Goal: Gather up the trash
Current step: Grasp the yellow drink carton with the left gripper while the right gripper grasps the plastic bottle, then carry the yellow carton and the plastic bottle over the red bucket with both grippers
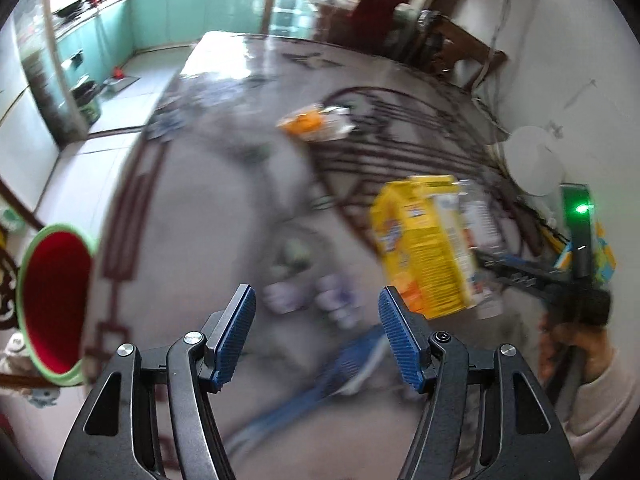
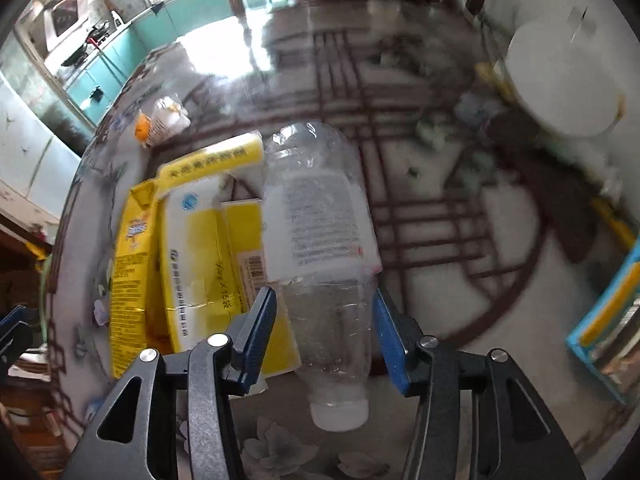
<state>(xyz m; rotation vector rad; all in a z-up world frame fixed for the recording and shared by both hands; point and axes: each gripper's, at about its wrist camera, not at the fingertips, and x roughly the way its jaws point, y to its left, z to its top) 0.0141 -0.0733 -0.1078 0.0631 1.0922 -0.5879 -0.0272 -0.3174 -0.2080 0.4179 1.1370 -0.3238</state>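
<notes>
Left hand-held gripper (image 1: 316, 334): jaws wide apart, empty, above bench (image 1: 192, 216).
Right hand-held gripper (image 2: 324, 334): jaws apart, astride bottle (image 2: 320, 248), pads not pressing.
Bottle: flat on bench, cap at 6 o'clock.
Yellow cartons (image 2: 192, 256): touching bottle, 9 o'clock side.
Bin (image 1: 56, 300): 9 o'clock of left gripper.

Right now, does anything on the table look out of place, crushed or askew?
Yes. A clear plastic bottle lies on its side, dented, capped end between the right gripper's open jaws. Flattened yellow cartons lie in a skewed heap beside it, and a crumpled orange-and-white wrapper sits farther back.
</notes>
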